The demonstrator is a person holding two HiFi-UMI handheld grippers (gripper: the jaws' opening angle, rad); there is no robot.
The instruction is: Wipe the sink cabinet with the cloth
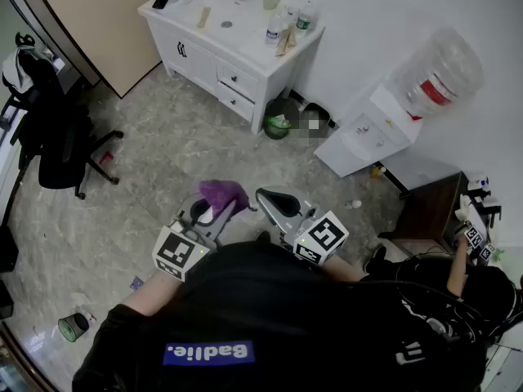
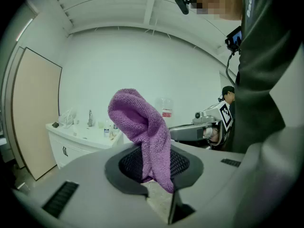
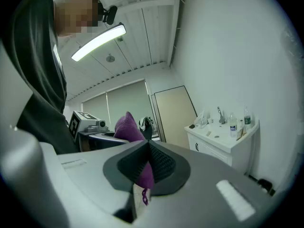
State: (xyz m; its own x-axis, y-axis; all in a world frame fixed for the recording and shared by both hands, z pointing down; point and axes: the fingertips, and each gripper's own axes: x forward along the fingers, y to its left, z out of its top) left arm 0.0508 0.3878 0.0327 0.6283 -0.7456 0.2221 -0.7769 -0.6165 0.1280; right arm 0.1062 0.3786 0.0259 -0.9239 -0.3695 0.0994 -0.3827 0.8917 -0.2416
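A purple cloth (image 1: 222, 193) is bunched up over the floor in front of me. My left gripper (image 1: 216, 210) is shut on it, and in the left gripper view the cloth (image 2: 142, 127) rises in a folded hump from between the pads. My right gripper (image 1: 263, 196) meets the cloth's right end. In the right gripper view a purple corner (image 3: 144, 174) with a small loop sits pinched between the shut pads. The white sink cabinet (image 1: 233, 51) stands far ahead against the wall, with bottles and a tap on top. It also shows as the cabinet (image 2: 80, 141) and the cabinet (image 3: 223, 139).
A water dispenser (image 1: 384, 121) lies tilted right of the cabinet, with a green bin (image 1: 279, 119) between them. A black office chair (image 1: 49, 137) stands at left, a beige door (image 1: 106, 15) behind it. Another person (image 1: 482, 284) crouches by a dark table (image 1: 425, 211) at right.
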